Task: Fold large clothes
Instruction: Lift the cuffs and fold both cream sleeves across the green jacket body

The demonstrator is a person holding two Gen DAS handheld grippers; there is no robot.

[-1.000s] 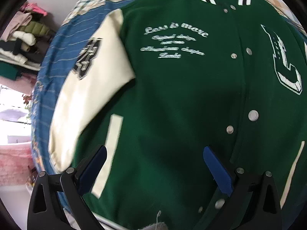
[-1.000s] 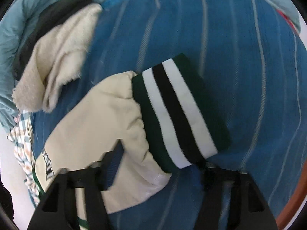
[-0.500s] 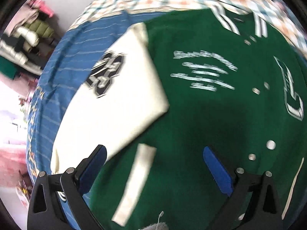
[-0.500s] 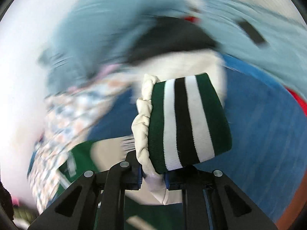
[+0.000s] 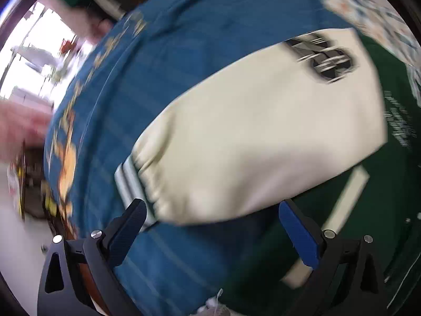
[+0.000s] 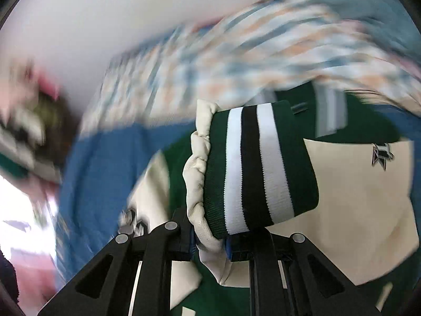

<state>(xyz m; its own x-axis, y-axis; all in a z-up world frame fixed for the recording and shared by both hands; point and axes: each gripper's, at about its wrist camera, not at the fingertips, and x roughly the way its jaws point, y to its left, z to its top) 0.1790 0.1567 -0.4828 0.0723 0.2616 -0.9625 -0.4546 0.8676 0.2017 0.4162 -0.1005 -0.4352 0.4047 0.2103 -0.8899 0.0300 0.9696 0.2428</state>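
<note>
A green varsity jacket with cream sleeves lies front up on a blue striped cover. In the left wrist view its cream sleeve runs down to a striped cuff. My left gripper is open and empty, its jaws standing either side of the sleeve end, just above it. My right gripper is shut on the other sleeve at its green, white and black striped cuff and holds it lifted over the jacket body.
A checked orange and blue cloth lies beyond the jacket collar. Stacked clothes sit at the left by a white wall. A bright window is at the far left. The bed's edge runs down the left.
My right gripper has closed on the striped cuff and carried it up and over the jacket. My left gripper has swung left from the jacket front to the other sleeve's end.
</note>
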